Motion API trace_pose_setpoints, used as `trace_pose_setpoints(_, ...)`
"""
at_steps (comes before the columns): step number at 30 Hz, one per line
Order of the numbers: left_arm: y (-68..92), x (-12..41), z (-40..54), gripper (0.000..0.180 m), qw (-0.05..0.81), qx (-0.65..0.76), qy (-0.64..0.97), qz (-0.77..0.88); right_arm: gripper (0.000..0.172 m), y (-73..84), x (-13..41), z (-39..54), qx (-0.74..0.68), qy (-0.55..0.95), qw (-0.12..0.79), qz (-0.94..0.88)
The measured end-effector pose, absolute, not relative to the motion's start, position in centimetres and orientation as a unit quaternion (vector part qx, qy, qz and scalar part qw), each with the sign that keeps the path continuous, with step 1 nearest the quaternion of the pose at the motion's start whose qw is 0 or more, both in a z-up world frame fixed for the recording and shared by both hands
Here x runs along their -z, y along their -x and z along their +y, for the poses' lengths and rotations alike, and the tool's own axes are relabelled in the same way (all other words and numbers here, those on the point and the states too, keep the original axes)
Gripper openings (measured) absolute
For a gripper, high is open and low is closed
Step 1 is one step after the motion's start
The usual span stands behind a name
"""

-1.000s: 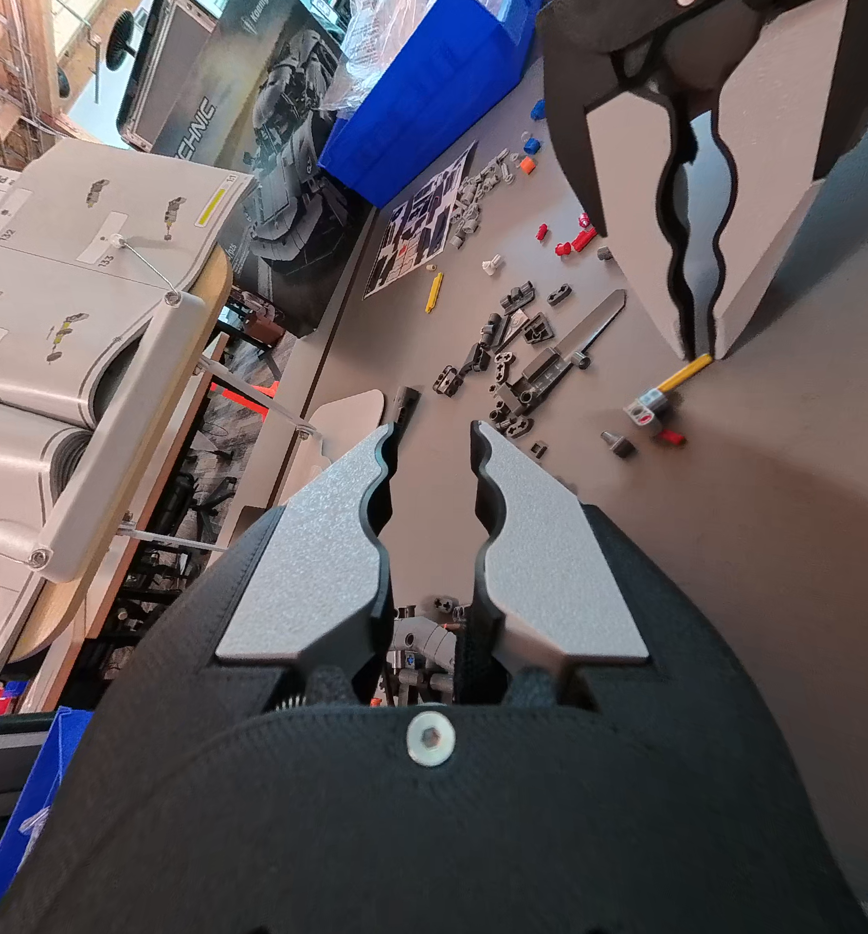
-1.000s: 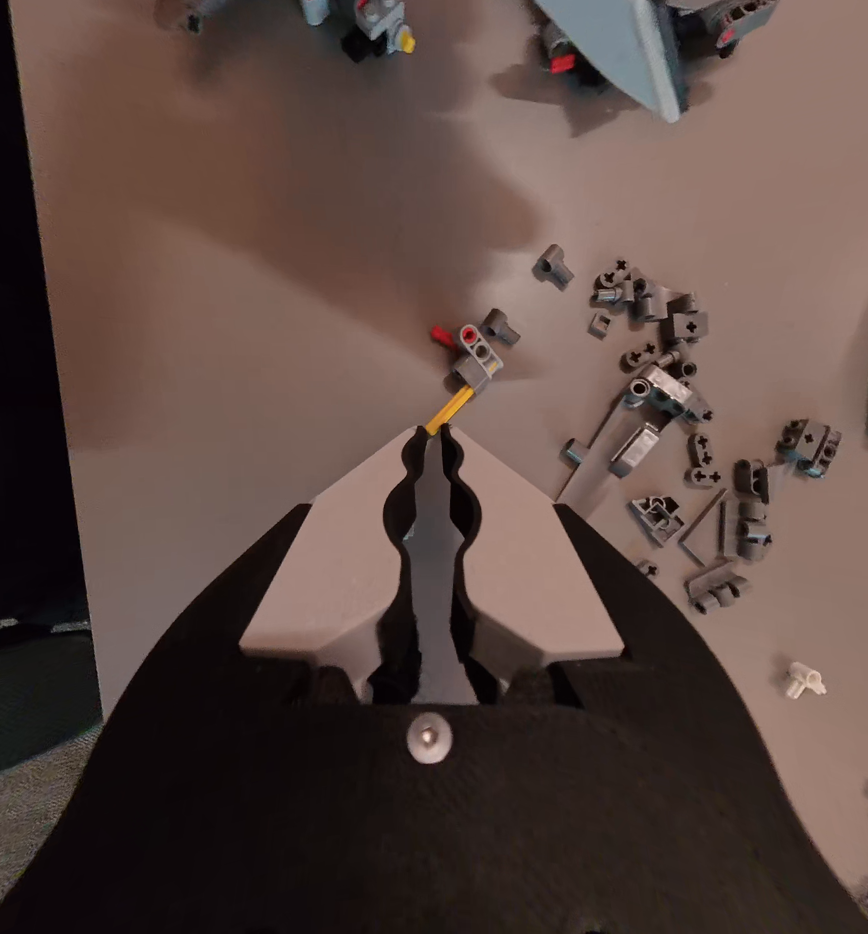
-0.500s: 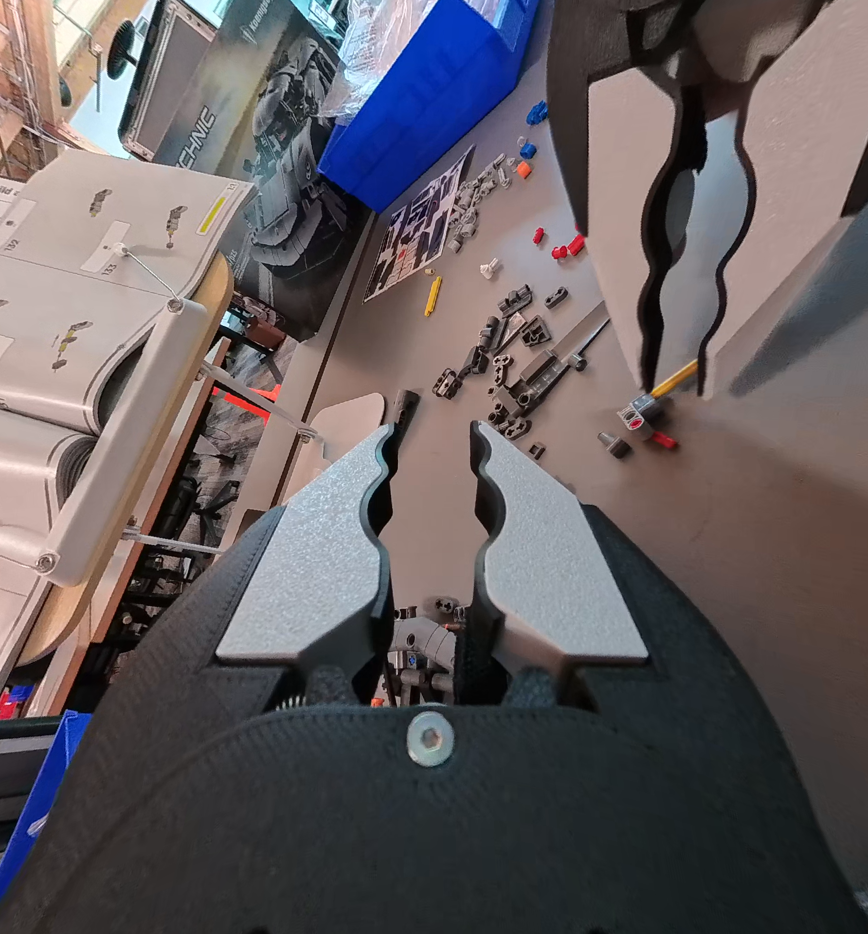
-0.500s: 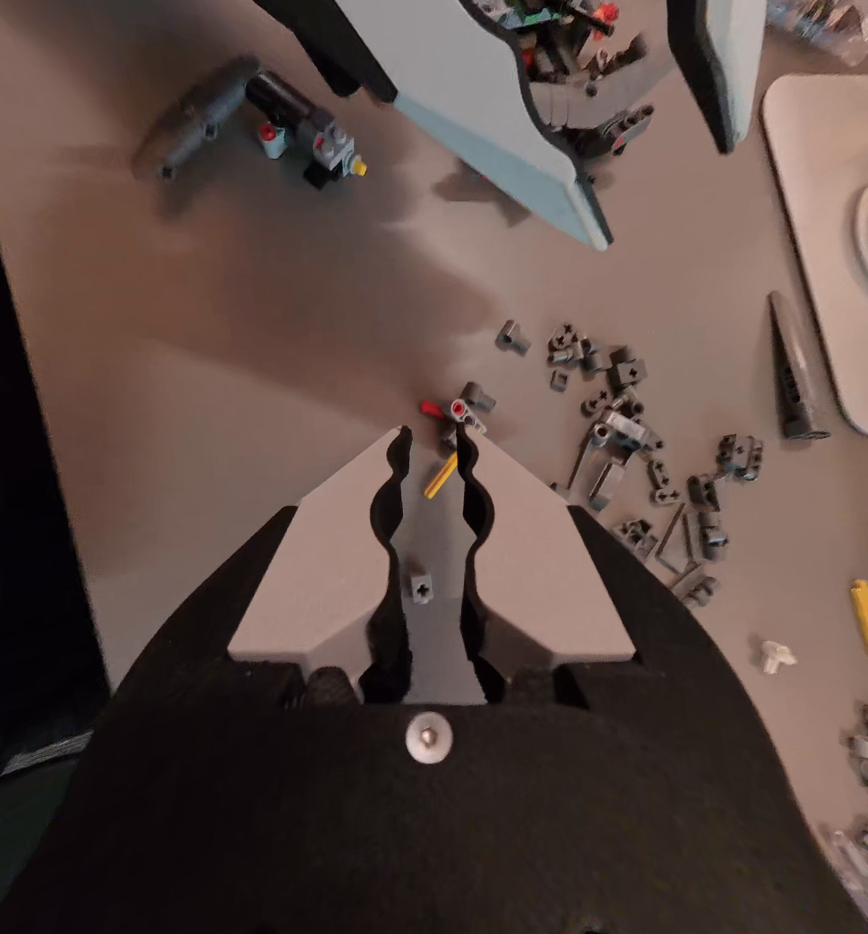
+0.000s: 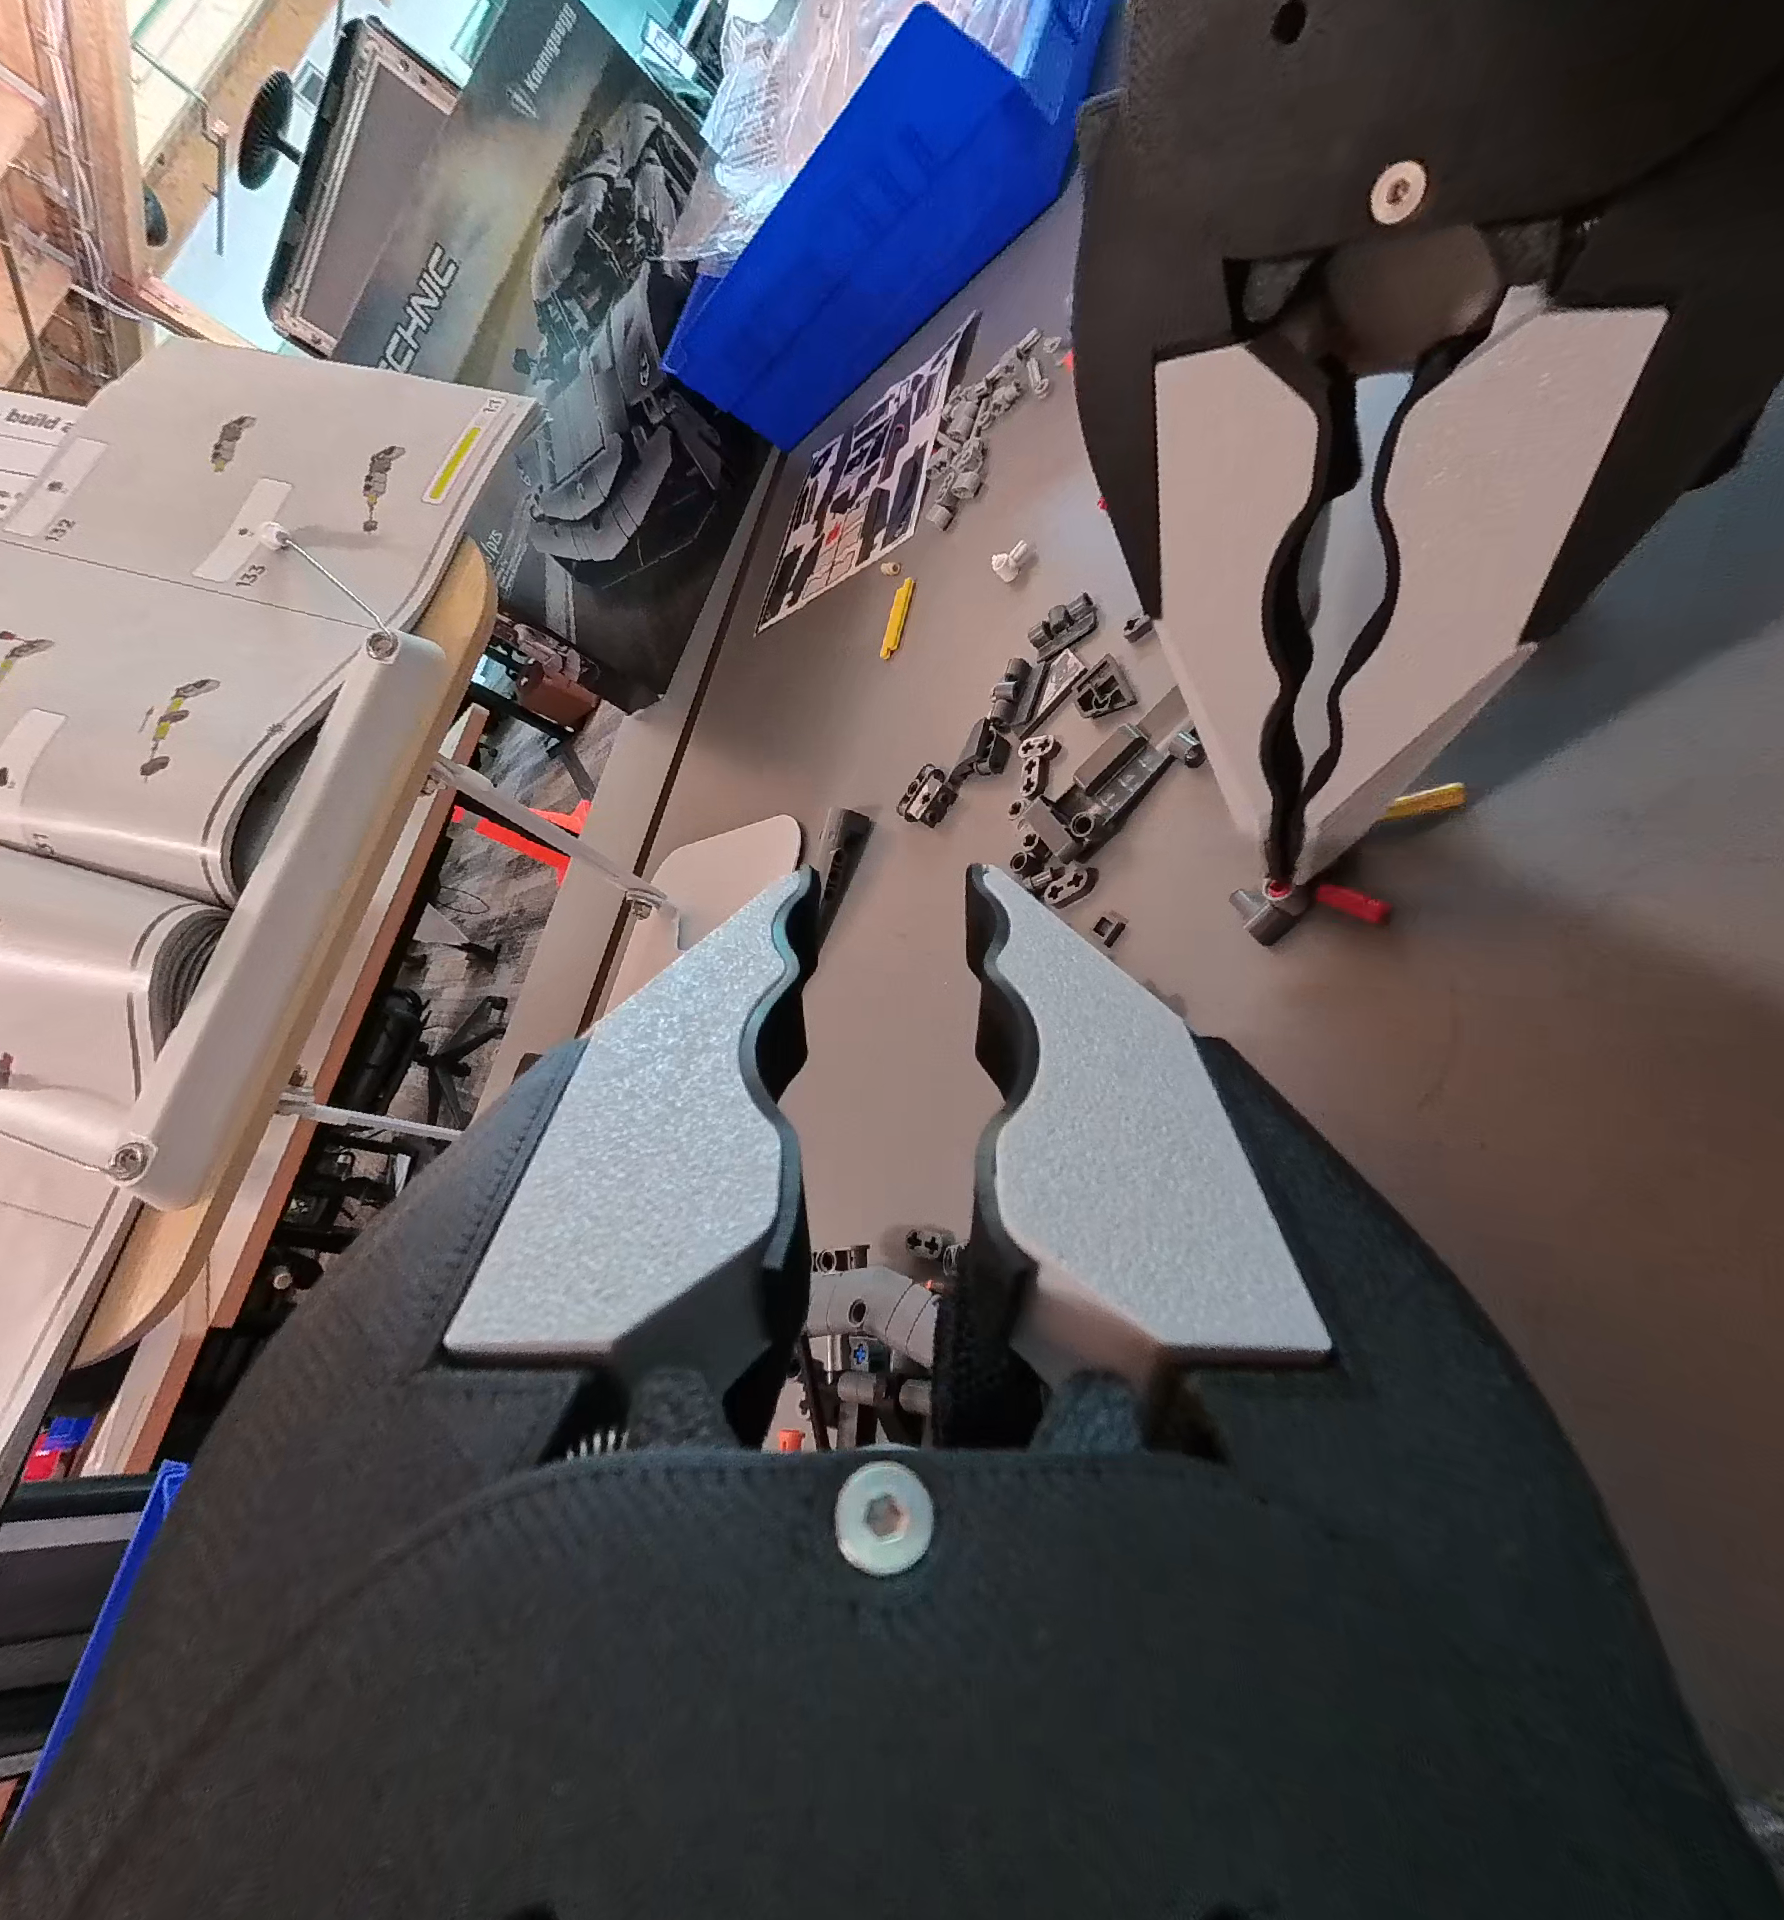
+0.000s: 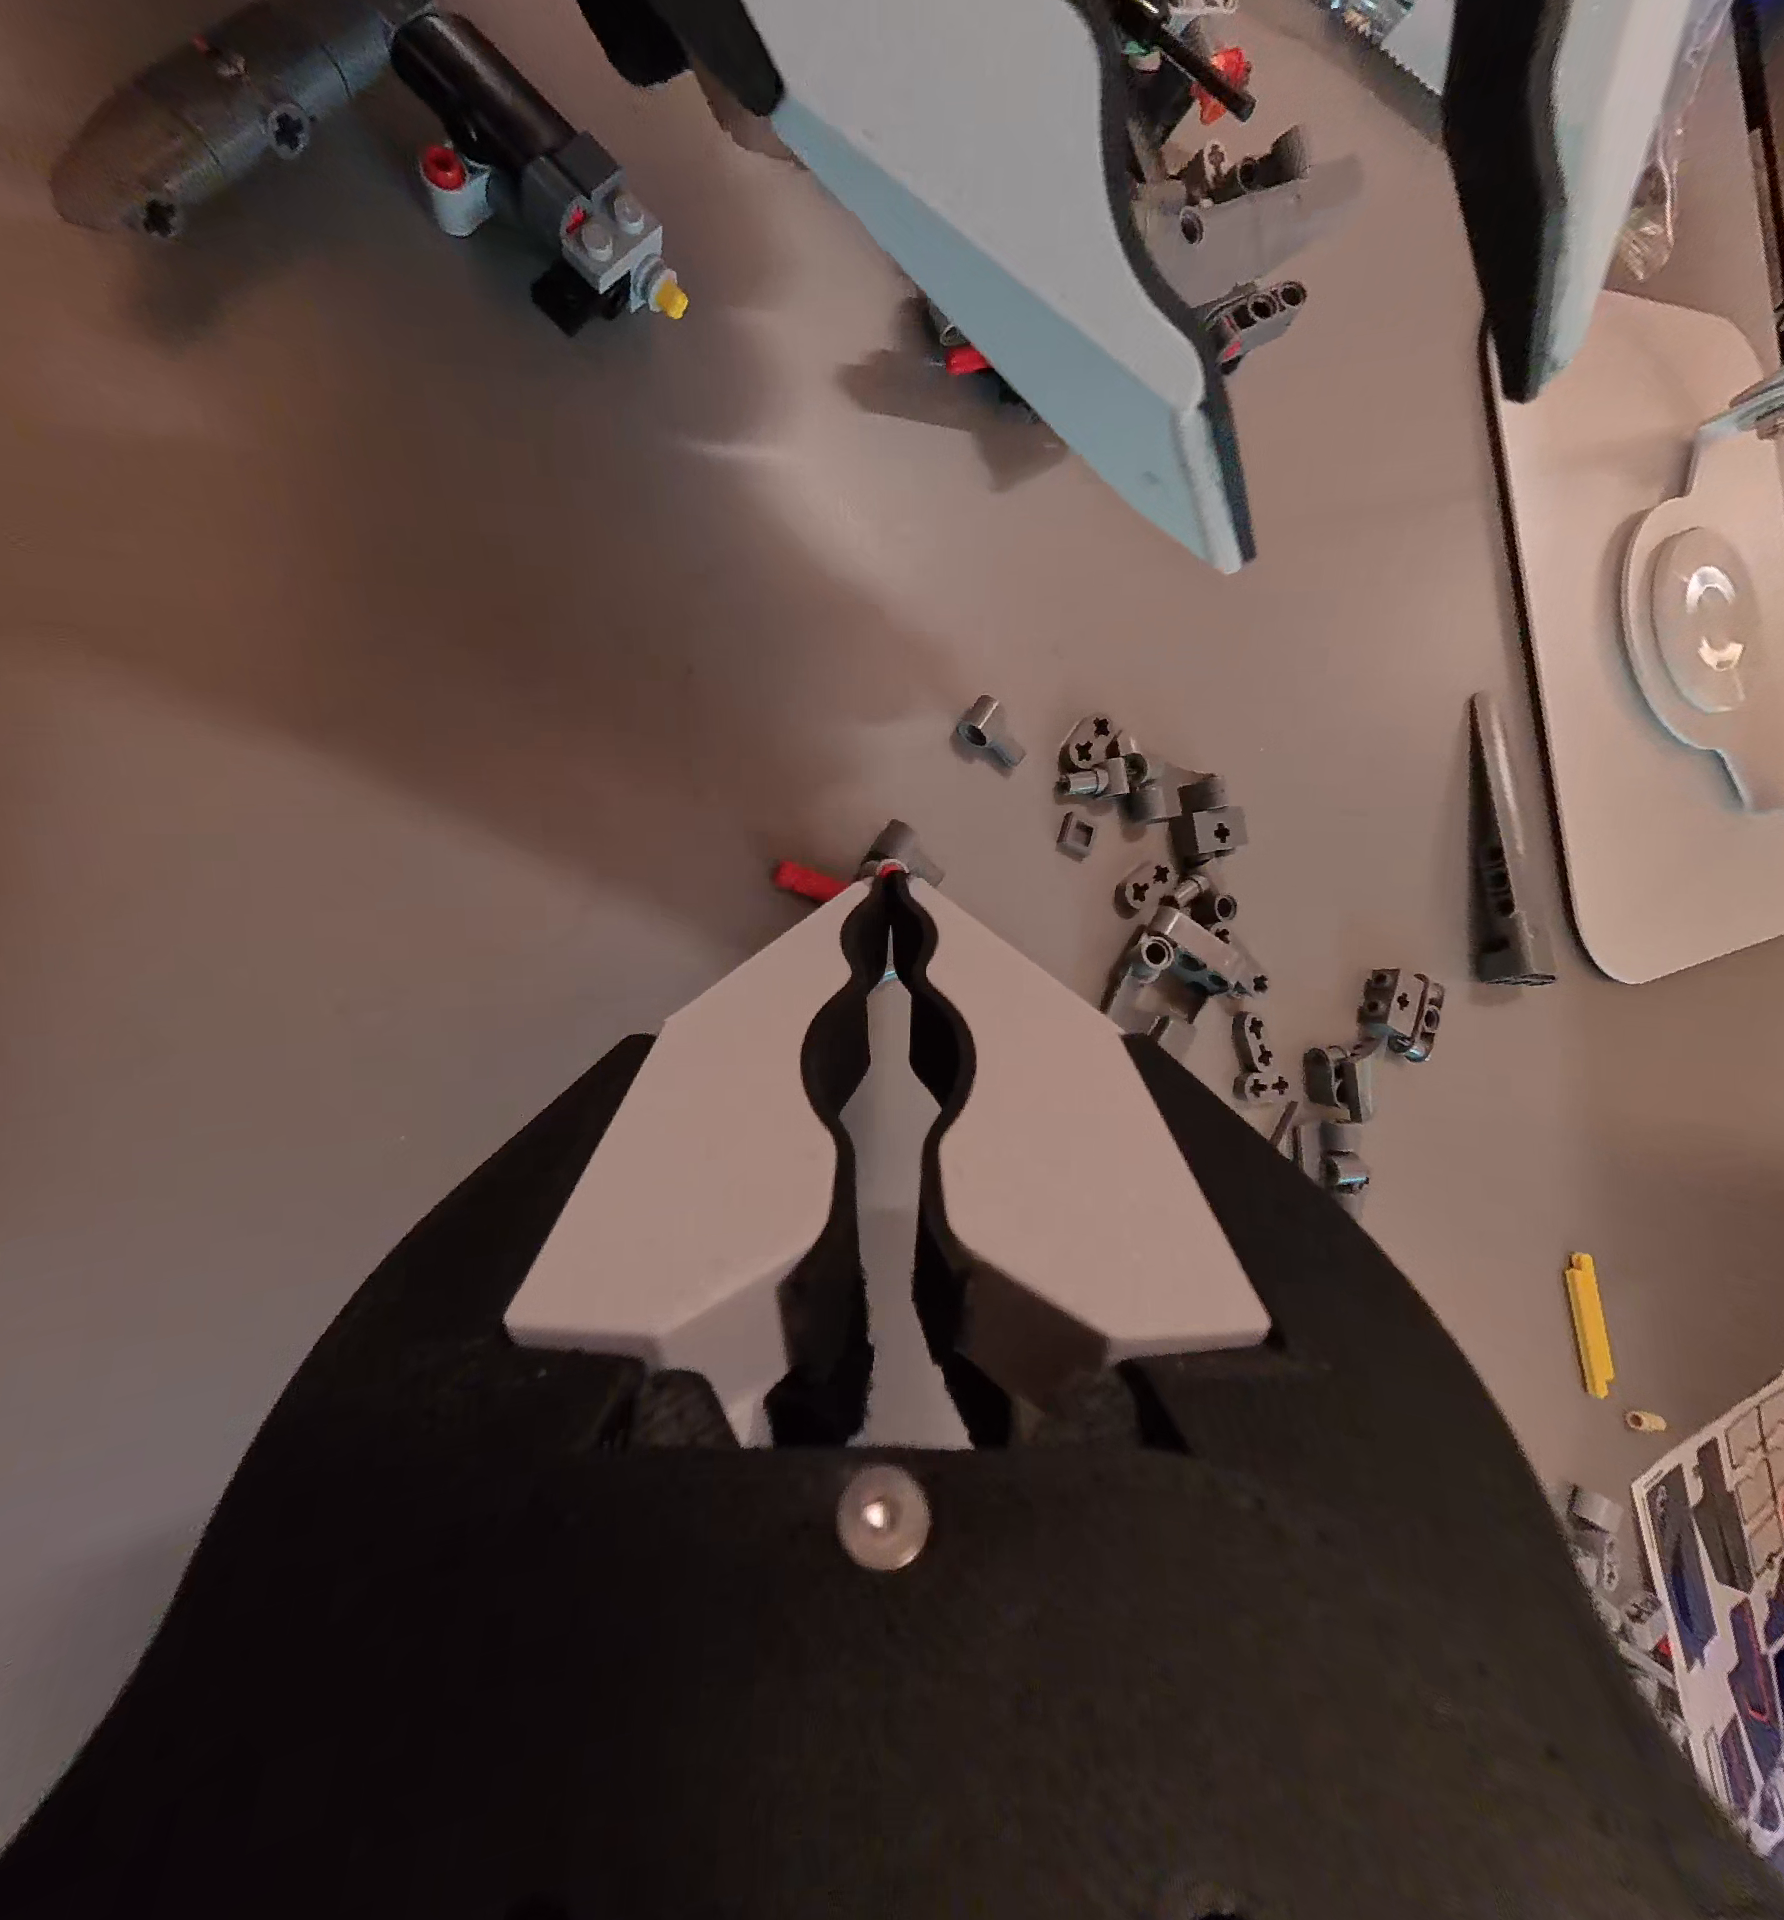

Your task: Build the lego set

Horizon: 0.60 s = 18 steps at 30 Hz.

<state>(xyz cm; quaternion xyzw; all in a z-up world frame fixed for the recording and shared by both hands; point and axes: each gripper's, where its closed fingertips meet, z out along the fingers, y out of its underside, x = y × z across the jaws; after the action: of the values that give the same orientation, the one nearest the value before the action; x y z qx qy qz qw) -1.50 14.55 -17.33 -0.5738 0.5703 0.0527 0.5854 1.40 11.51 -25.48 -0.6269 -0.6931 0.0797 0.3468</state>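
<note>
Matt grey desk [image 6: 368,644]; grainy speckled plastic fingers [image 5: 659,1122]; smooth plastic bricks [image 6: 1179,810]; glossy blue bin [image 5: 867,229].

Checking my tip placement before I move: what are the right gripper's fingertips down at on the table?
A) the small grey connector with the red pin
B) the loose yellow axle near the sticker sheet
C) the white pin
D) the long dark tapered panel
A: the right gripper has its tips at the grey connector, red pin alongside.

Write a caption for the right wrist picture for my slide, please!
Right gripper with fingertips closed at a small grey connector beside a red pin on the grey table.
</note>
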Motion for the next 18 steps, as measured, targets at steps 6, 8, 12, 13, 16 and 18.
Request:
trace_pose_setpoints(6, 1.4, 17.4, 14.5, 0.026, 0.584, -0.05, 0.575, 0.57, 0.0, -1.8, 24.6, 11.7, -0.105, 0.635, 0.362, -0.674)
trace_pose_setpoints(8, 1.4, 17.4, 14.5, 0.026, 0.584, -0.05, 0.575, 0.57, 0.0, -1.9, 24.0, 11.8, -0.112, 0.637, 0.371, -0.666)
trace_pose_setpoints(12, 1.4, 17.4, 14.5, 0.026, 0.584, -0.049, 0.575, 0.571, 0.0, -2.1, 22.5, 11.9, -0.147, 0.643, 0.395, -0.639)
trace_pose_setpoints(13, 1.3, 17.4, 14.5, 0.026, 0.584, -0.049, 0.575, 0.571, 0.0, -2.2, 22.1, 11.9, -0.155, 0.645, 0.399, -0.633)
trace_pose_setpoints(16, 1.2, 17.4, 14.3, 0.026, 0.584, -0.046, 0.574, 0.572, 0.0, -2.4, 21.2, 12.1, -0.186, 0.651, 0.412, -0.61)
trace_pose_setpoints(18, 1.2, 17.4, 14.3, 0.026, 0.583, -0.045, 0.574, 0.573, 0.0, -2.5, 20.6, 12.4, -0.21, 0.656, 0.419, -0.591)
